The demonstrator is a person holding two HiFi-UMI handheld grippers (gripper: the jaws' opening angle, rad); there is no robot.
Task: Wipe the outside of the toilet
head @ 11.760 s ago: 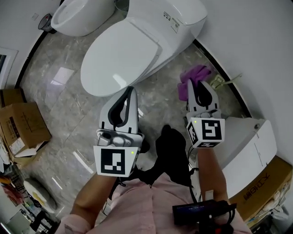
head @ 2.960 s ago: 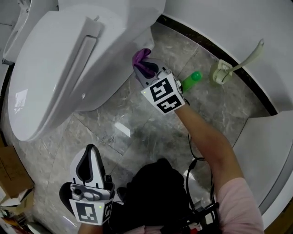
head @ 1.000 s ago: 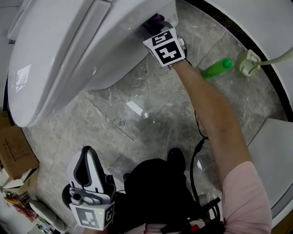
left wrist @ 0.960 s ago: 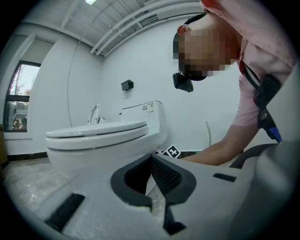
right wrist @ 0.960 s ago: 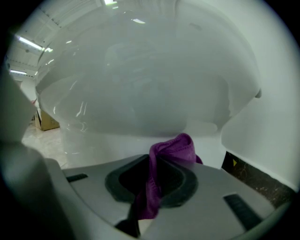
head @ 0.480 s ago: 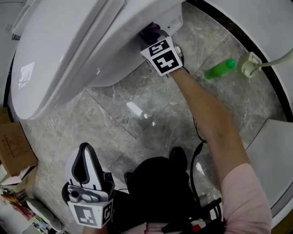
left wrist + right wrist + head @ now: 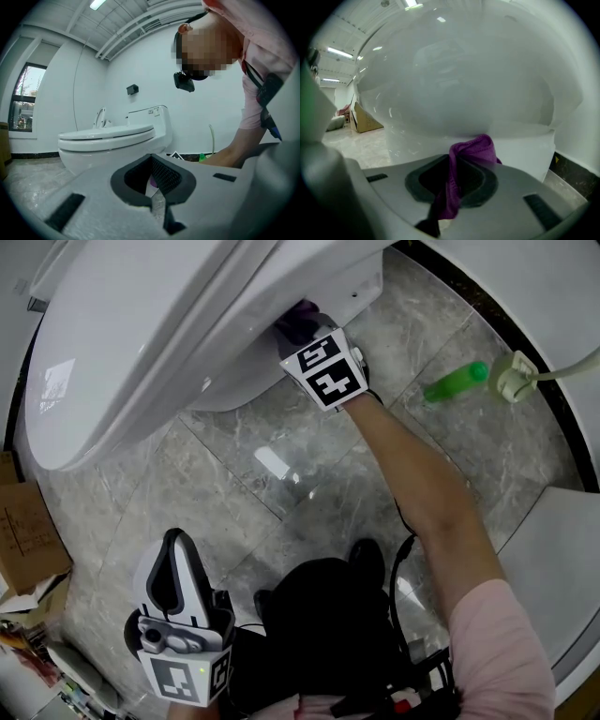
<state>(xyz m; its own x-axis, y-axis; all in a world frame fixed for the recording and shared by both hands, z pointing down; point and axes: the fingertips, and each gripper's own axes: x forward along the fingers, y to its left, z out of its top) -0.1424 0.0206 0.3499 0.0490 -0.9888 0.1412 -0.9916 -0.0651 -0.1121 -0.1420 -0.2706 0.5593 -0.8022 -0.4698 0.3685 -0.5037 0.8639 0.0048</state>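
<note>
The white toilet fills the top of the head view. My right gripper is shut on a purple cloth and presses it against the toilet's lower side, under the overhanging bowl. In the right gripper view the cloth bunches out of the jaws of my right gripper and touches the toilet's white wall. My left gripper hangs low at the bottom left, shut and holding nothing, well away from the toilet. In its own view my left gripper points at the toilet from the side.
A green bottle lies on the marble floor beside a pale fixture with a hose near the wall. Another white fixture stands at the right edge. A cardboard box sits at the left.
My right gripper has slid the cloth along the toilet's side, down and to the left in the head view. The left gripper has stayed low and shut.
</note>
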